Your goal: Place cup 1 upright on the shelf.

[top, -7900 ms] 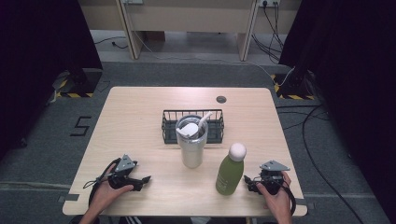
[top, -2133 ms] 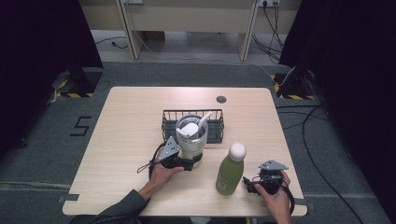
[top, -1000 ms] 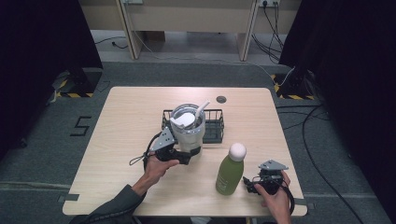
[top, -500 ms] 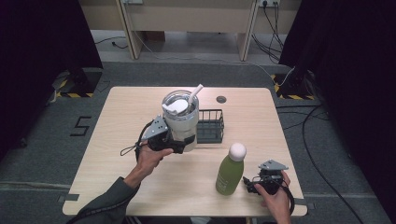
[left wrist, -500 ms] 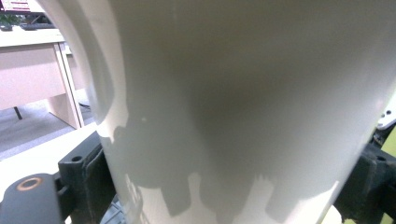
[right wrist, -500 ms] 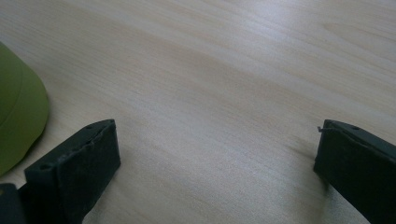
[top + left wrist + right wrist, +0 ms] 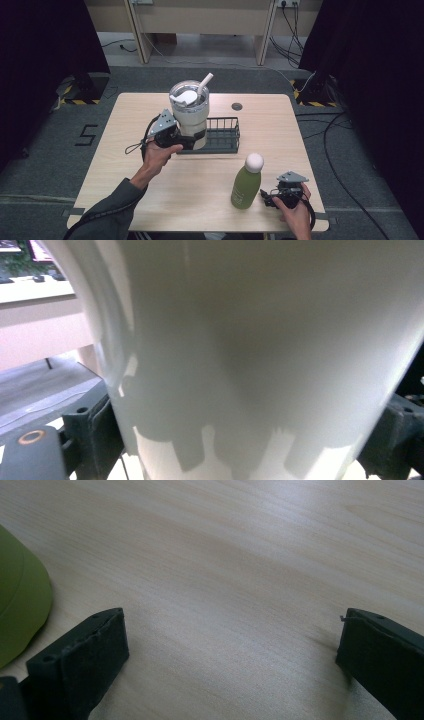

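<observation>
A white tumbler (image 7: pixel 191 116) with a clear lid and a white straw hangs in the air over the left end of a black wire basket (image 7: pixel 223 135). My left gripper (image 7: pixel 187 141) is shut on the tumbler's lower body, and the tumbler's white wall (image 7: pixel 260 350) sits between both jaws in the left gripper view. A green bottle (image 7: pixel 246 182) with a round white cap stands upright at the front right. My right gripper (image 7: pixel 268 198) rests on the table just right of that bottle, open, with bare wood between its jaws (image 7: pixel 232 650). The bottle's green side (image 7: pixel 20 610) is at its left.
The light wooden table (image 7: pixel 125 170) has a small dark round grommet (image 7: pixel 236 106) near its far edge. Grey floor, cables and dark curtains surround the table. A person's sleeved left forearm (image 7: pixel 112 205) crosses the front left.
My left gripper came in from the front left, closed on the tumbler in front of the basket, then lifted it up and towards the far left. The right gripper and bottle stayed put.
</observation>
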`<state>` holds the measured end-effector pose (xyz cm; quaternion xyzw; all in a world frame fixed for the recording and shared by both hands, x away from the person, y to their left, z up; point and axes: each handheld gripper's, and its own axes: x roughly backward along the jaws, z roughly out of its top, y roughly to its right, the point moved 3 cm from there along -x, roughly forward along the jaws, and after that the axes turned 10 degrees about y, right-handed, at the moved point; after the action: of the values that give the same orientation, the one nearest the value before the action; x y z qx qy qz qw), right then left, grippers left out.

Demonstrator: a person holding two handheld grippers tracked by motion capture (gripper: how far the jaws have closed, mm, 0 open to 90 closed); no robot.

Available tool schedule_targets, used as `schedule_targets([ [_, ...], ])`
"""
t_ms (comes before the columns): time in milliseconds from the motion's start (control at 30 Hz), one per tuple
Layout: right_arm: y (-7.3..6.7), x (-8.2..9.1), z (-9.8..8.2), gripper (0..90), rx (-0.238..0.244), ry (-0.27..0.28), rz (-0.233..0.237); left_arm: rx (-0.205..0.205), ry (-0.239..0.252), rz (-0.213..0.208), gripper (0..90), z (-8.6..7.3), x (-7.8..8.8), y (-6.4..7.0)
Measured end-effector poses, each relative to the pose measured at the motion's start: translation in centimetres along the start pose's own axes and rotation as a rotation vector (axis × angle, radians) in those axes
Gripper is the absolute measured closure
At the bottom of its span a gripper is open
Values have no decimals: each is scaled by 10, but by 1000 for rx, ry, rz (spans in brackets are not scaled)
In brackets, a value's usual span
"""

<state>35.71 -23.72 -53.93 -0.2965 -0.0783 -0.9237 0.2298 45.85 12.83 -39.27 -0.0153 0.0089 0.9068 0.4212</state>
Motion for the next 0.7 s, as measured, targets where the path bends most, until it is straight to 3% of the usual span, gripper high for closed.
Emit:
schedule_targets([
  [133,0,0,0,3,0,0,0,17,3,18,105,0,-4,-8],
  [333,0,0,0,3,-1,0,0,9,2,45,105,-3,-12,-19],
  [700,0,0,0,3,0,0,0,15,18,60,106,-4,-23,-29],
])
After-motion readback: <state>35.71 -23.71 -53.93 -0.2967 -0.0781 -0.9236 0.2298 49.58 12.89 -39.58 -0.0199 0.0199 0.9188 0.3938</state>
